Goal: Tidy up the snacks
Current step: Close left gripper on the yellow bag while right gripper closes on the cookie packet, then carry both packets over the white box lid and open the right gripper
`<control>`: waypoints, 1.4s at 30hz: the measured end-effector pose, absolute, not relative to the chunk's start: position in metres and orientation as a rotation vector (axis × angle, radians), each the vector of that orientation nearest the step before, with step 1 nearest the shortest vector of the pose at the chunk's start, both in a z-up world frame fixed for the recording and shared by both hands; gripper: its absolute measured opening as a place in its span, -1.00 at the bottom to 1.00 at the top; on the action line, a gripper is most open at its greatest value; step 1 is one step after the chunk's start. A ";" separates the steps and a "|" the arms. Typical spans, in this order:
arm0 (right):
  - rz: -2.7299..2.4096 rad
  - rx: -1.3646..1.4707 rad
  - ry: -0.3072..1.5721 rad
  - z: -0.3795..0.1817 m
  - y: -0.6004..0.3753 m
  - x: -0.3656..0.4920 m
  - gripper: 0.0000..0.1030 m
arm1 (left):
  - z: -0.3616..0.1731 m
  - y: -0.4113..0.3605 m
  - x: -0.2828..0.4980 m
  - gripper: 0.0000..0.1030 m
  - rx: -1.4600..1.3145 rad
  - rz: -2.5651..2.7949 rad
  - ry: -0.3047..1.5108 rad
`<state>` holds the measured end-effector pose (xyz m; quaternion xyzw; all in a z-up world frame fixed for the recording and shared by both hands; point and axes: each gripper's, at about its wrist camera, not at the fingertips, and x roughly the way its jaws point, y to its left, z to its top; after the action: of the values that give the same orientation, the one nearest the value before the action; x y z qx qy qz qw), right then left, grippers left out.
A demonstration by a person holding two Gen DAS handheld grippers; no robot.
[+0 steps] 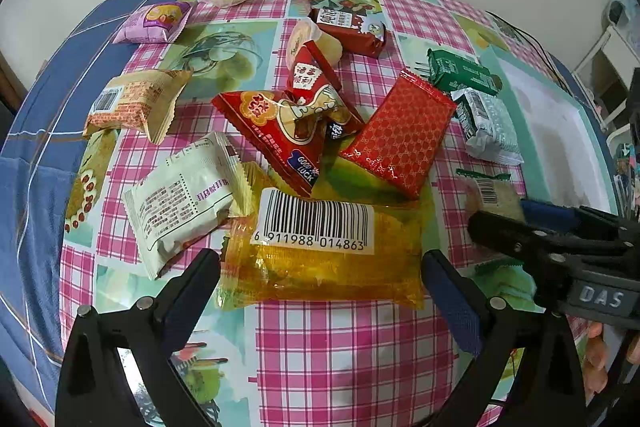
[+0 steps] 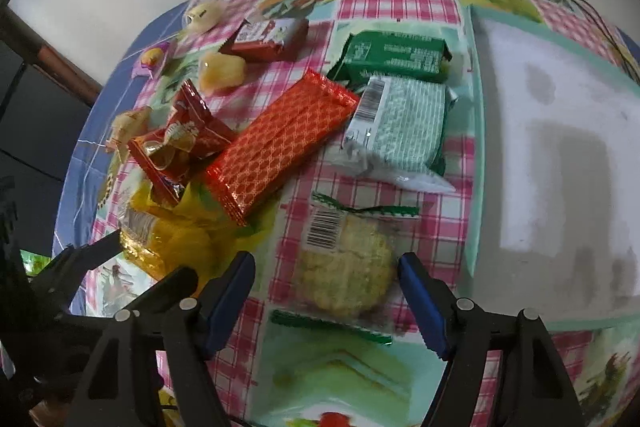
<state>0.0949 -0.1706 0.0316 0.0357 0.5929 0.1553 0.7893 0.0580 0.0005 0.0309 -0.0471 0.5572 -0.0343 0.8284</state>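
Observation:
A yellow see-through packet (image 1: 328,263) with a big barcode label lies flat on the checked tablecloth (image 1: 352,347). My left gripper (image 1: 320,267) straddles it, one pad close beside each short end, and stands open. A clear cookie packet (image 2: 344,267) with green crimped ends and a small barcode lies beside the tray. My right gripper (image 2: 326,279) is lowered over it, open. Its right pad is near the wrapper's edge, and a gap shows at the left pad. In the left wrist view the right gripper (image 1: 520,223) covers part of that cookie packet (image 1: 490,191).
A white tray (image 2: 560,147) with a teal rim sits at the right. A red patterned packet (image 1: 400,135), two green packets (image 1: 460,73), red triangular packets (image 1: 272,131), a white packet (image 1: 180,199) and a tan one (image 1: 132,103) crowd the middle. Blue cloth (image 1: 36,187) borders the left.

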 end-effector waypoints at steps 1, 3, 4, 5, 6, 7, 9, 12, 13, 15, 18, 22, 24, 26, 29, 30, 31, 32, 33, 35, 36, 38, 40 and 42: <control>0.322 0.066 1.274 0.031 -0.170 0.094 0.48 | 0.031 -0.001 0.058 0.93 -0.094 -0.075 1.183; 0.303 0.059 1.279 0.027 -0.171 0.096 0.48 | 0.031 -0.003 0.058 0.89 -0.085 -0.083 1.183; 0.301 0.071 1.285 0.025 -0.171 0.096 0.47 | 0.031 -0.003 0.058 0.88 -0.081 -0.084 1.184; 0.300 0.076 1.288 0.023 -0.172 0.096 0.47 | 0.031 -0.003 0.059 0.86 -0.081 -0.086 1.183; 0.294 0.062 1.280 0.022 -0.171 0.096 0.47 | 0.031 -0.003 0.059 0.84 -0.084 -0.089 1.182; 0.292 0.047 1.279 0.022 -0.169 0.096 0.47 | 0.032 -0.003 0.059 0.82 -0.085 -0.093 1.182; 0.284 -0.002 1.272 0.020 -0.164 0.092 0.46 | 0.031 -0.005 0.059 0.77 -0.080 -0.098 1.186; 0.274 -0.068 1.256 0.018 -0.156 0.088 0.33 | 0.032 -0.006 0.058 0.66 -0.073 -0.109 1.185; 0.274 -0.077 1.251 0.018 -0.155 0.087 0.15 | 0.032 -0.006 0.058 0.61 -0.078 -0.118 1.189; 0.279 -0.077 1.242 0.019 -0.153 0.085 0.02 | 0.032 -0.006 0.057 0.54 -0.080 -0.126 1.192; 0.289 -0.044 1.247 0.019 -0.154 0.087 0.02 | 0.033 -0.006 0.056 0.46 -0.077 -0.124 1.195; 0.310 -0.009 1.241 0.024 -0.164 0.087 0.02 | 0.038 -0.002 0.052 0.44 -0.095 -0.111 1.200; 0.319 0.019 1.234 0.032 -0.172 0.087 0.02 | 0.044 0.000 0.050 0.44 -0.107 -0.105 1.197; 0.329 0.046 1.224 0.039 -0.175 0.086 0.02 | 0.052 0.002 0.047 0.44 -0.126 -0.107 1.188; 0.346 0.075 1.194 0.055 -0.181 0.085 0.02 | 0.069 -0.002 0.044 0.44 -0.125 -0.099 1.163; 0.350 0.088 1.178 0.062 -0.185 0.085 0.02 | 0.074 -0.004 0.044 0.44 -0.120 -0.096 1.155; 0.351 0.095 1.169 0.064 -0.184 0.083 0.02 | 0.077 -0.006 0.045 0.44 -0.118 -0.094 1.152; 0.350 0.106 1.160 0.067 -0.187 0.084 0.02 | 0.081 -0.009 0.046 0.44 -0.116 -0.091 1.147; 0.346 0.120 1.150 0.071 -0.193 0.085 0.02 | 0.086 -0.012 0.048 0.44 -0.114 -0.088 1.141; 0.321 0.148 1.136 0.078 -0.205 0.086 0.02 | 0.093 -0.019 0.052 0.44 -0.105 -0.087 1.133; 0.310 0.159 1.129 0.081 -0.211 0.087 0.02 | 0.097 -0.025 0.055 0.44 -0.097 -0.091 1.129; 0.279 0.183 1.110 0.088 -0.222 0.089 0.02 | 0.104 -0.040 0.062 0.44 -0.079 -0.108 1.119; 0.221 0.203 1.086 0.094 -0.244 0.093 0.02 | 0.111 -0.060 0.070 0.44 -0.056 -0.131 1.108; 0.164 0.217 1.074 0.097 -0.263 0.096 0.02 | 0.115 -0.077 0.078 0.44 -0.034 -0.153 1.103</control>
<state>0.0961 -0.2631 0.0973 0.1032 0.5098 0.0779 0.8505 0.0778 -0.0773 0.1150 -0.0161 0.5234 -0.0725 0.8489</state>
